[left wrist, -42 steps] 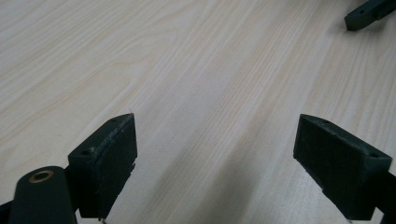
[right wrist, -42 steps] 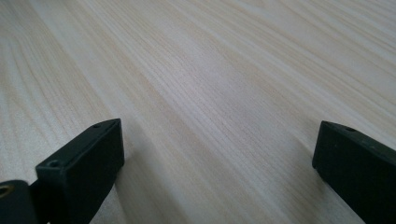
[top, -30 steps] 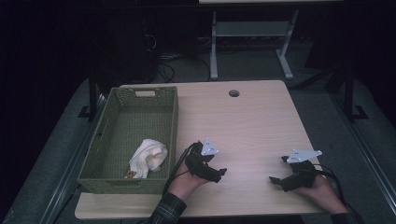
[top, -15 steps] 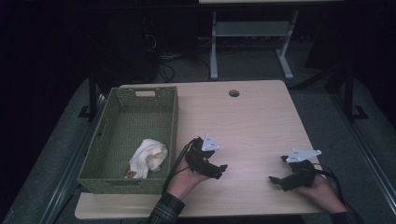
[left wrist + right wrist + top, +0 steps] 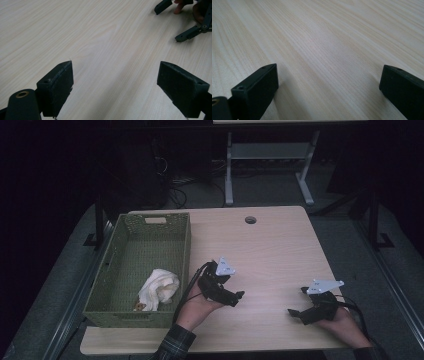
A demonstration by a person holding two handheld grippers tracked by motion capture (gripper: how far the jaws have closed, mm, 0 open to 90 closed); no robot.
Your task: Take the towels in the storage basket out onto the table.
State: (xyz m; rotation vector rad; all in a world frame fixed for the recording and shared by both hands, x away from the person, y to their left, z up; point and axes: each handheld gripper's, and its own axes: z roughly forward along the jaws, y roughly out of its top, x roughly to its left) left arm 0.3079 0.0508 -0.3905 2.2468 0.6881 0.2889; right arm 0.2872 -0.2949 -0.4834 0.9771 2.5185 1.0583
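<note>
A green mesh basket (image 5: 186, 251) stands on the left part of a light wooden table (image 5: 272, 252). A crumpled white cloth (image 5: 159, 287) lies in its near right corner, with a small brown thing (image 5: 137, 307) beside it. My left gripper (image 5: 227, 290) is held just right of the basket, above the tabletop. Its jaws stand wide open (image 5: 115, 85) with nothing but bare wood between them. My right gripper (image 5: 298, 301) hovers near the table's front right edge, also open (image 5: 327, 87) over bare wood. The right gripper (image 5: 190, 32) appears again at the top right of the left gripper view.
A round cable hole (image 5: 250, 220) sits near the table's far edge. Beyond the table stands a grey desk frame (image 5: 270, 152) on a dark floor with cables. Black cables trail from both grippers toward the front edge.
My left gripper has drifted slightly to the right, away from the basket. The right gripper has barely moved. Both stay open.
</note>
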